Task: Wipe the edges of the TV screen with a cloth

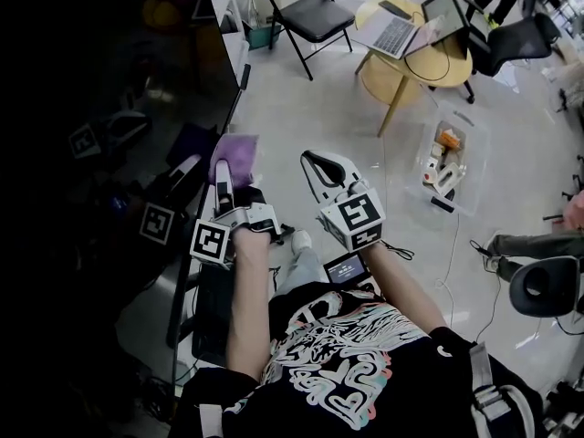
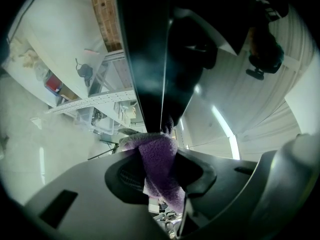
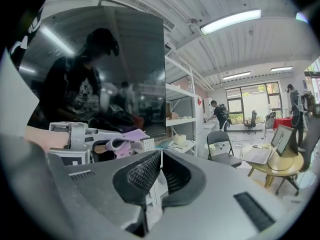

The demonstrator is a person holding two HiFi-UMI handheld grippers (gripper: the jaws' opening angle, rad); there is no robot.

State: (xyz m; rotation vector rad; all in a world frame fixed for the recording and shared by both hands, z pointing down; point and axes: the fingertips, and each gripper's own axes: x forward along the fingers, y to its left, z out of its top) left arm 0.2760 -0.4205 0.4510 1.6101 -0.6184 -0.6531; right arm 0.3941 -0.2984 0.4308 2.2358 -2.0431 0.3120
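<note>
Against the side edge of the dark TV screen point(image 1: 109, 108), the left gripper point(image 1: 226, 179) holds a purple cloth point(image 1: 235, 156). Its jaws are clamped on the folded fabric, which bulges past the tips and touches the frame. Just beside it, off the screen, the right gripper point(image 1: 315, 162) hangs with its jaws closed together on nothing. Farther back stand a folding chair point(image 1: 310, 15) and a round table point(image 1: 415, 71).

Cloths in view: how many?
1: the purple fleecy cloth, clamped in the left gripper at the black TV screen's edge. The right gripper holds none; others could be hidden.
</note>
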